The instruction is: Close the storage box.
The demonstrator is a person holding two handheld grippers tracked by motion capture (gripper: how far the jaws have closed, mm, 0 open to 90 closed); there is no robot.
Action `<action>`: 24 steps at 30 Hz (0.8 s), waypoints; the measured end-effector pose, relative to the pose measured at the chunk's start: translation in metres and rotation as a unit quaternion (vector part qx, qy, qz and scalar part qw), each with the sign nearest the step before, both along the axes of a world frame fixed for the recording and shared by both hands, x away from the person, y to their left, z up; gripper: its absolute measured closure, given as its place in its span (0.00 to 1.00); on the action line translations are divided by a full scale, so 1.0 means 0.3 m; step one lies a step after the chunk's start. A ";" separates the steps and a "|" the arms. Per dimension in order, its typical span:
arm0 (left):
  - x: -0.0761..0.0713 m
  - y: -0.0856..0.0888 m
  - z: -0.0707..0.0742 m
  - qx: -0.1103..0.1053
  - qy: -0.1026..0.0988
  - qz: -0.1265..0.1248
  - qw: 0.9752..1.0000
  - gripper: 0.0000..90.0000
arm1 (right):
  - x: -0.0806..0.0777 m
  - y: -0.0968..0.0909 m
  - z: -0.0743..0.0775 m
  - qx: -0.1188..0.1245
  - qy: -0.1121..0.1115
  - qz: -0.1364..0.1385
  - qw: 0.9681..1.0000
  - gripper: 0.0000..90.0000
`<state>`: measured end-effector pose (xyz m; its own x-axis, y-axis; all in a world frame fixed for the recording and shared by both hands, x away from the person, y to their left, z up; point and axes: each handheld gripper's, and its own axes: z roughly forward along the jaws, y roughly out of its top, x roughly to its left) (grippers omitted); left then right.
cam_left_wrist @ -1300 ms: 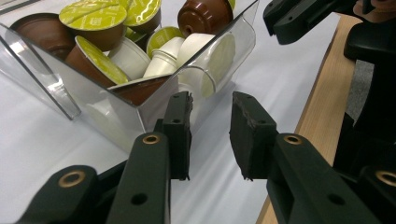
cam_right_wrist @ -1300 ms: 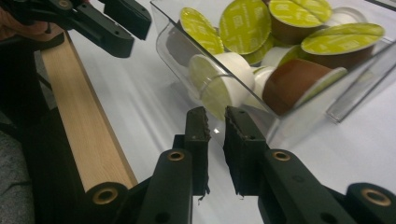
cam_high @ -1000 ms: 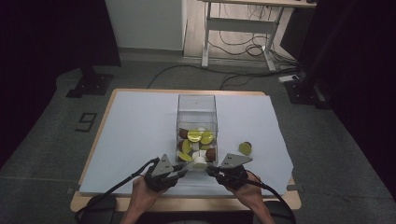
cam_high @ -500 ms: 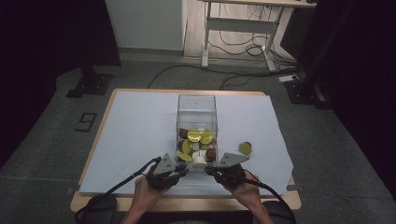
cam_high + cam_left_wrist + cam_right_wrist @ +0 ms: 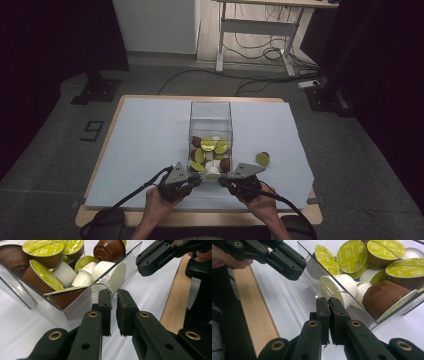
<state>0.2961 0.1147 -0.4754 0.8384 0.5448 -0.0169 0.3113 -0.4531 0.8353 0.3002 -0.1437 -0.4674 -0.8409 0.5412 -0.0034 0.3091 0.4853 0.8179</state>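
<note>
A clear plastic box (image 5: 210,111) stands mid-table and holds several coffee capsules (image 5: 212,147), green-lidded, brown and white. One more green-lidded capsule (image 5: 262,158) lies on the cloth to its right. My left gripper (image 5: 198,177) sits just off the box's near left corner, and its jaws have just closed a little further with nothing between them. In its own view the left gripper (image 5: 113,293) points at the box wall (image 5: 75,311). My right gripper (image 5: 223,178) is shut and empty at the near right corner. Its own view has the right gripper (image 5: 329,301) touching or nearly touching the clear wall (image 5: 352,308).
A white cloth (image 5: 145,135) covers the table, and the wooden front edge (image 5: 200,217) runs close behind both hands. Each gripper view catches the other gripper: the right gripper (image 5: 147,263) and the left gripper (image 5: 290,267). A desk frame (image 5: 255,30) and floor cables stand beyond the table.
</note>
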 end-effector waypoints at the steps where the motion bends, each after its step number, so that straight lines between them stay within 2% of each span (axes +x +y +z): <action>1: 0.001 0.000 0.000 -0.001 -0.001 0.001 1.000 0.91 | 0.002 0.002 0.000 -0.001 -0.001 -0.001 1.000 0.95; 15: 0.017 0.004 -0.003 0.001 -0.005 0.005 1.000 0.92 | 0.037 0.010 0.003 -0.012 -0.014 -0.023 1.000 0.96; 24: 0.014 0.008 -0.003 0.007 -0.008 0.001 1.000 0.89 | 0.056 0.017 -0.002 -0.019 -0.017 -0.025 0.999 0.96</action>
<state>0.3003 0.1171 -0.4762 0.8371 0.5470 0.0035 0.2995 -0.4636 0.8339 0.3171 -0.1387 -0.4681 -0.8119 0.5815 -0.0522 0.3063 0.5003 0.8098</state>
